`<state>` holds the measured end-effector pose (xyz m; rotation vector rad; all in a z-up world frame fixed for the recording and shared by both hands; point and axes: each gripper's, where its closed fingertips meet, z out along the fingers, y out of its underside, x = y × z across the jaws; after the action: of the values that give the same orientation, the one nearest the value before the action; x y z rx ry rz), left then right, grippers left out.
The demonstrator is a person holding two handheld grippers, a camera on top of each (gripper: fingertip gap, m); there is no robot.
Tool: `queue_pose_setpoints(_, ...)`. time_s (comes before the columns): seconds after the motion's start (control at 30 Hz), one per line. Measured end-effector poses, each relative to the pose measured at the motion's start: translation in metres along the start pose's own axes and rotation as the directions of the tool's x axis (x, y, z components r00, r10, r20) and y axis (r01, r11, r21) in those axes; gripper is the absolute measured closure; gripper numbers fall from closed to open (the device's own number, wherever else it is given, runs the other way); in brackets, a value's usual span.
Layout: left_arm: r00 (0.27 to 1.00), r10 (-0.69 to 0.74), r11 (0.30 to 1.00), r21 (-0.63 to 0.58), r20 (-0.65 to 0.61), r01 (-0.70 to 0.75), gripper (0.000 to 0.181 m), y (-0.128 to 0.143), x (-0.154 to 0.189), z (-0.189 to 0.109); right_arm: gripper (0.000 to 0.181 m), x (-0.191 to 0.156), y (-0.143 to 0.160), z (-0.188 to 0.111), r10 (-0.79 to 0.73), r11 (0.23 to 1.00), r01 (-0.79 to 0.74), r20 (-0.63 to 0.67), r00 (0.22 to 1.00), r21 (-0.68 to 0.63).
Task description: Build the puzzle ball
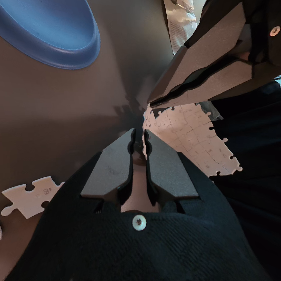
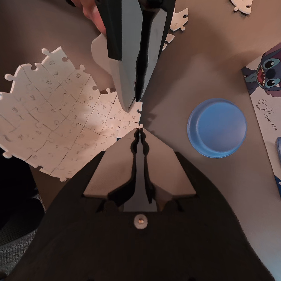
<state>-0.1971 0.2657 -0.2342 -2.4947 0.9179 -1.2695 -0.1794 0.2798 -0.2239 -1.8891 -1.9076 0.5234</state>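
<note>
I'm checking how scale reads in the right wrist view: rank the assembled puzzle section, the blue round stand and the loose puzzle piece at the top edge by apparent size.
1. Assembled puzzle section, largest, though it is held nearer the camera, which enlarges it.
2. Blue round stand.
3. Loose puzzle piece, smallest and partly cut off by the frame.

White numbered puzzle shell (image 2: 57, 115) is glowing pinkish at nine o'clock; translucent blue dish (image 2: 217, 128) is sitting at three o'clock on the grey-brown table (image 2: 174, 85).

Printed numbers mark the white puzzle pieces (image 2: 60, 115); a leaflet (image 2: 264, 106) bears writing.
</note>
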Motion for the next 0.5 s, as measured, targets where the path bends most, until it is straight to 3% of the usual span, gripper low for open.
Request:
queue_pose_setpoints(0.37, 0.999, 0.003, 0.997, 0.079, 0.043, -0.006, 0.168, -0.008, -0.003, -0.017, 0.181, 0.000, -0.001, 0.000, -0.015, 1.000, 0.015, -0.036, 0.999, -0.011)
queue_pose_setpoints(0.5, 0.991, 0.101, 0.981, 0.159, 0.087, -0.114, 0.176, -0.018, 0.006, -0.030, 0.181, 0.000, -0.002, 0.000, -0.013, 1.000, 0.013, -0.037, 0.999, -0.009)
